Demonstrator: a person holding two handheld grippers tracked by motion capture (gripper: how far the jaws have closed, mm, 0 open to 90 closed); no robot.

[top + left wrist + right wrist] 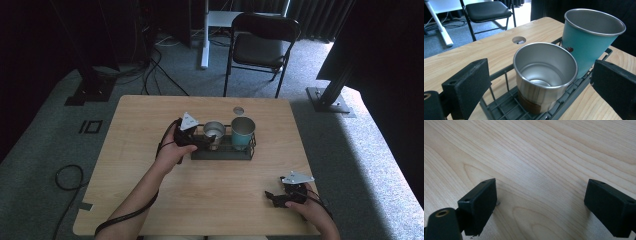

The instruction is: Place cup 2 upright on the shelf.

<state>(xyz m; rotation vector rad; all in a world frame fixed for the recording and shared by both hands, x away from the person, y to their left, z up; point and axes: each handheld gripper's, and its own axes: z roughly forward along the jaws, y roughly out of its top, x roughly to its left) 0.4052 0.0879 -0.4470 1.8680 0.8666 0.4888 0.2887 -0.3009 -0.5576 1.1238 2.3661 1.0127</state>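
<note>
Nearest the person, close to the front right corner of the desk (150, 200), the right hand-held gripper (274, 196) rests low over bare wood, held in a hand (312, 210) that comes in from the front edge; in the right gripper view its two black jaws stand spread wide apart with nothing between them but the wood grain. Farther in, around the middle of the desk, the left hand (172, 152) holds the left hand-held gripper (207, 141) at the left end of a black wire rack (220, 154). Its jaws are also spread wide, one on each side of the steel cup (545, 75), and in the left gripper view neither pad appears to touch the cup. The steel cup stands upright in the left part of the rack, open end up, empty as far as can be seen. Just beside it, in the right part of the rack, stands a taller teal cup (589, 37), also upright and open, so close that the two seem to touch. Beyond the rack, toward the back edge, a round hole (238, 110) is set in the desk. Behind the desk a black folding chair (262, 42) stands on the grey carpet.
</note>
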